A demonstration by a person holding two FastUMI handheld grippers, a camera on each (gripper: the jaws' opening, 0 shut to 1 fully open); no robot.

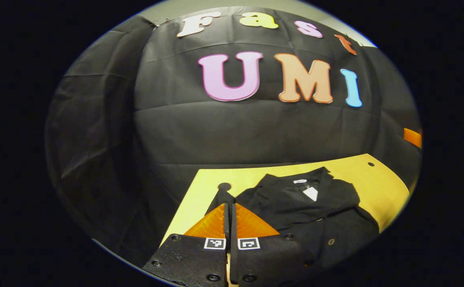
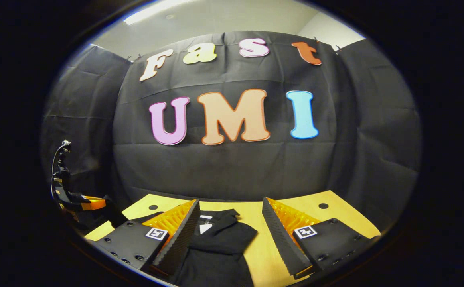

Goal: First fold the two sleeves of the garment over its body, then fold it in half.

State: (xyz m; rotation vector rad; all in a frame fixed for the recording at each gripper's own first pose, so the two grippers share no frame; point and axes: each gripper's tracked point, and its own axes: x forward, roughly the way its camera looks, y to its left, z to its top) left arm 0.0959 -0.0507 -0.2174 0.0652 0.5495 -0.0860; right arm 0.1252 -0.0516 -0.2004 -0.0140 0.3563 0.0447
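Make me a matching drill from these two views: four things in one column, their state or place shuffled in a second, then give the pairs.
Things
1. left gripper
2. right gripper
3. shirt
4. table

States
A. fingers spread wide above the cloth
B. yellow top with round holes
C. fingers pressed together, a fold of dark cloth at their tips
D. black, lying on the table, collar toward the wall

Pairs: 1-C, 2-A, 3-D, 4-B

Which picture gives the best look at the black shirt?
The left gripper view: the shirt lies across the yellow table, collar and body visible. The right gripper view shows a smaller part of it between the right gripper's open fingers.
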